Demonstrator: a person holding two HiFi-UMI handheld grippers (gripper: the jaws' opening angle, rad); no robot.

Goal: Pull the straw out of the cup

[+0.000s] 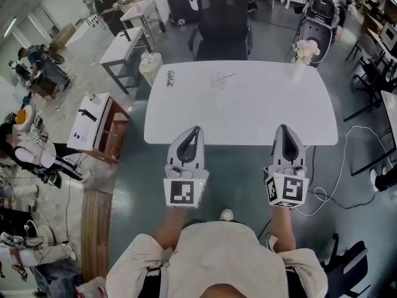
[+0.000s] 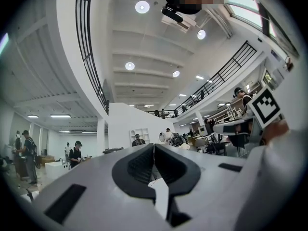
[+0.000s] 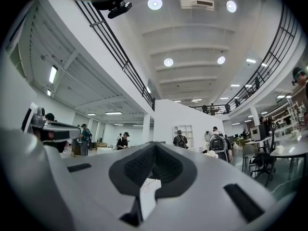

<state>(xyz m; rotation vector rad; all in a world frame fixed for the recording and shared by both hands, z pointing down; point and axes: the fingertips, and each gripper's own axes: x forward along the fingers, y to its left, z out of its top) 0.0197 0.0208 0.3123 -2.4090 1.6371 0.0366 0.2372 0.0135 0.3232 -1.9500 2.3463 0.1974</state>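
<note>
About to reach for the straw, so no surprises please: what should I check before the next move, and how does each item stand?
1. Cup and straw in sight: ok, faint, on the table's far half.
2. Straw's pose in the cup: cannot tell, too small.
3. Left gripper empty: ok, jaws together.
4. Right gripper empty: ok, jaws together.
5. Jaws open to grab: not ok.
6. Grippers at the cup: not ok, both at the near edge.

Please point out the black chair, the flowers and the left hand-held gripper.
black chair (image 1: 222, 11): head view, on its backrest.
flowers (image 1: 306, 47): head view, on the pale blossoms.
left hand-held gripper (image 1: 197, 130): head view, between its fingertips.
</note>
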